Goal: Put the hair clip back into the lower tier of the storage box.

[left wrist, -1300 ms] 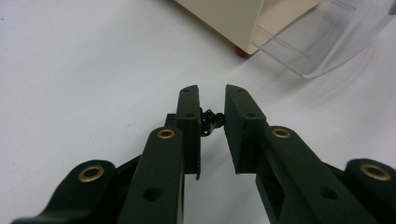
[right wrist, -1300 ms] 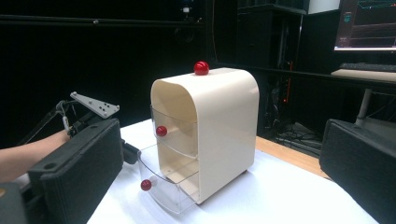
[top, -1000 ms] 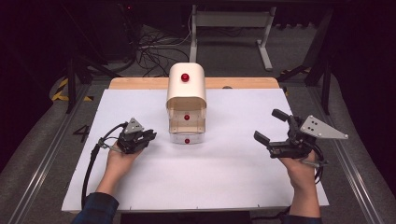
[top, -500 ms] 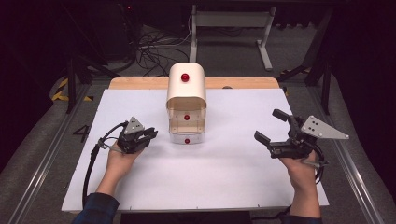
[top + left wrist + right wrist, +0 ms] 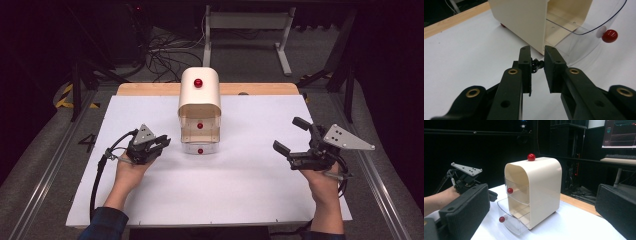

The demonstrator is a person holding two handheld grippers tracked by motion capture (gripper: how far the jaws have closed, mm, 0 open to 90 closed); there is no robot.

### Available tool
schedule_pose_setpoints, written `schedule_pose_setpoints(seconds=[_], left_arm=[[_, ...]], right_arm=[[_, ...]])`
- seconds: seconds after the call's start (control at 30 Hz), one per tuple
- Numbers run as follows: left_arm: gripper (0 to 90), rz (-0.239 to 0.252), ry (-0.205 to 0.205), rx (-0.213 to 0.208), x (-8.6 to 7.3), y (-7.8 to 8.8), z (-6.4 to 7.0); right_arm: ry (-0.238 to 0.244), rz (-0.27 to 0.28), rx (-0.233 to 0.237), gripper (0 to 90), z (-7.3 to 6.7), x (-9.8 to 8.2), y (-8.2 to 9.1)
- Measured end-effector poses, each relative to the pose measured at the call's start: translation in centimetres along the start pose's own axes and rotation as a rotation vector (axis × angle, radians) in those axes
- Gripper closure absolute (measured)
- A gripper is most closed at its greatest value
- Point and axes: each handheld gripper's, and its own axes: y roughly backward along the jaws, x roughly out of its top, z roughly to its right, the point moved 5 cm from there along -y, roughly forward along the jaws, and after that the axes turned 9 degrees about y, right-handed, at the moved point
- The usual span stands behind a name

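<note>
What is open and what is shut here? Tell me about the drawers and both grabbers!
Cream cabinet: upright on the table.
Upper drawer: pushed in.
Lower drawer: pulled partly out, looks empty.
Left gripper: fingers nearly closed, holding nothing.
Right gripper: fingers wide open, holding nothing.

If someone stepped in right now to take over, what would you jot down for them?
Left tongs: jaws nearly shut, a thin gap between them, gripping nothing, resting on the table left of the cabinet.
Right tongs: wide open, empty, off to the cabinet's right.
Cabinet: cream, mid-table, a red knob on top. Bottom clear drawer is pulled partway out; upper drawer sits in. Both look empty.
Done: bottom drawer is out.
Left: probably push it in or load it; neither tongs touches it yet.
</note>
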Motion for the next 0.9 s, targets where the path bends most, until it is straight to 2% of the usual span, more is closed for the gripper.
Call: schedule_pose_setpoints(seconds=[0.5,0.9], left_arm=[[77.0,0.029,-0.025,0.0,0.9,0.2,1.2],[77.0,0.049,-0.029,-0.012,1.4,-0.1,1.9]], right_arm=[[0.002,0.006,-0.003,0.2,0.0,0.1,0.2],[0.001,0.006,-0.004,0.2,0.0,0.2,0.2]])
